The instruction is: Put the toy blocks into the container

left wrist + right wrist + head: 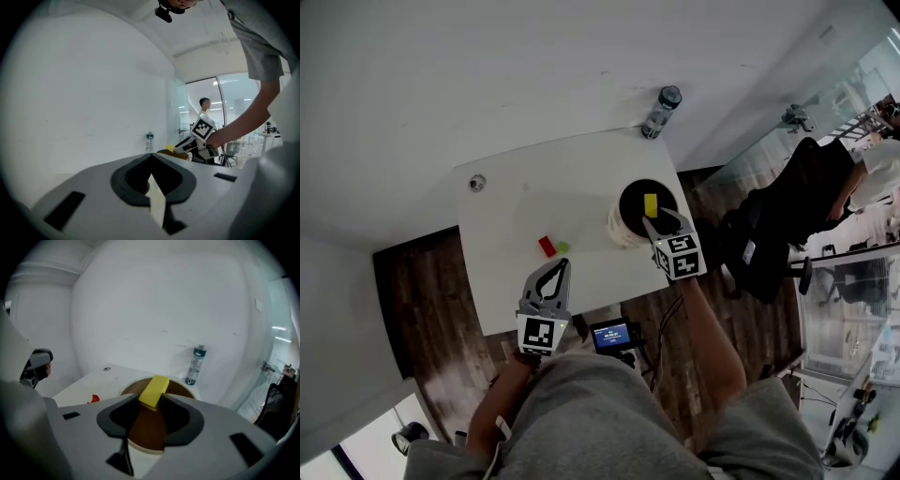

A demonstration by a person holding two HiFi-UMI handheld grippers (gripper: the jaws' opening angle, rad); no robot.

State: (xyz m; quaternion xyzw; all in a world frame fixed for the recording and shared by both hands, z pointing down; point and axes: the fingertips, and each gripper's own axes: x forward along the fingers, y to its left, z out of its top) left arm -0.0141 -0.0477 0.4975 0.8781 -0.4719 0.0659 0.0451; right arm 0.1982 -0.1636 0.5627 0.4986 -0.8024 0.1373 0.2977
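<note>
Now | right claw [151,401]: clamped on the yellow block [155,390], held above the mouth of the round container [619,228] | left claw [556,266]: jaws together, nothing between them, over the white table [506,216] near its front edge | red block [547,247] and green block [563,247]: side by side on the table, left of the container

Water bottle [661,111] at far edge of white table [506,230], black office chair [787,211], wooden floor [422,300]
</note>
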